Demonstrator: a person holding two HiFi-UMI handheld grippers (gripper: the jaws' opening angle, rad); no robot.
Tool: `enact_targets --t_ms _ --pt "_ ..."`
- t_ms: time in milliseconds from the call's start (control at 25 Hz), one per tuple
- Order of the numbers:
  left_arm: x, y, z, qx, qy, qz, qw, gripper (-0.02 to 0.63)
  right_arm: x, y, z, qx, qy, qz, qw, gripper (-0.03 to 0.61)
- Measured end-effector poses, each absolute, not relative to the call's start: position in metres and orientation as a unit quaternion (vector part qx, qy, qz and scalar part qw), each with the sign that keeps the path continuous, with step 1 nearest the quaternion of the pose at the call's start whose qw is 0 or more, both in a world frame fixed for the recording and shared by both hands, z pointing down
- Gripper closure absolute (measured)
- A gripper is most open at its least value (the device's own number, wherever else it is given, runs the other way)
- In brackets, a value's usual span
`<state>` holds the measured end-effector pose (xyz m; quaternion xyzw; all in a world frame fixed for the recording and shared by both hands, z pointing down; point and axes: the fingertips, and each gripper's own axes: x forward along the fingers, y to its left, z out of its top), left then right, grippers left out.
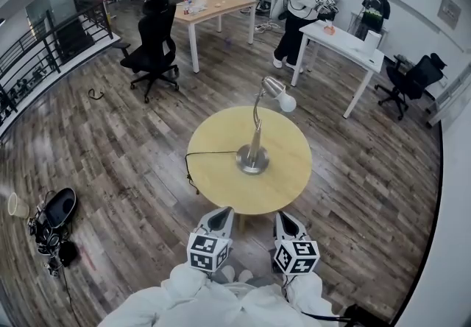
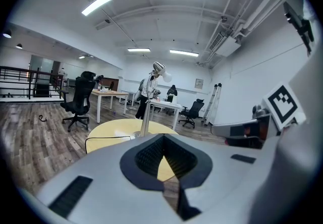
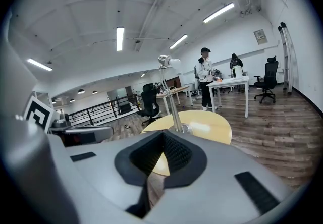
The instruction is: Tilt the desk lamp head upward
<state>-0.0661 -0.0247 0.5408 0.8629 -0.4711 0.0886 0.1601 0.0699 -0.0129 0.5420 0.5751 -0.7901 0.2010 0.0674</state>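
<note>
**Tall, top-heavy lamp in mid-counter; both grippers closed and short of it**

The round yellow counter (image 1: 221, 185) stands on a wood floor (image 1: 110, 163), and the lamp (image 1: 256, 134) is near its middle, with a black cord (image 1: 202, 154) running off to the left edge. The lamp looks like metal throughout.

Its round base (image 1: 252, 160) sits flat and is probably the heaviest part. Even so, it is small for the height above it, so a hard push up top could tip or slide the whole thing on the smooth surface.

The thin neck (image 1: 257, 115) rises from the base and curves over at the top. It looks stiff lower down and may bend or hinge only near that curve.

The head (image 1: 274, 87) is a small shade at the top, and its bare white bulb (image 1: 287, 103) faces outward and somewhat down. Whether this is its raised angle or its lowered one I cannot tell.

The bulb is likely glass and fragile. The shade's metal shell is the safer place to grip, with the neck or base steadied against the turn.

The left gripper (image 1: 219, 221) and right gripper (image 1: 285, 224) hover side by side at the near edge of the counter, well apart from the lamp. On both, the fingers (image 2: 146, 160) are pressed together with nothing between them.
</note>
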Motion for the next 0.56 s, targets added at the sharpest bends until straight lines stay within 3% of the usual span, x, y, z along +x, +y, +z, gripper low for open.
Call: enact_targets --t_ms 560 --pt "-0.0726 -0.0183 0.5477 0.859 -0.477 0.090 0.164 0.612 0.0660 -0.0048 0.5450 0.563 -0.798 0.199 0.077 0.566"
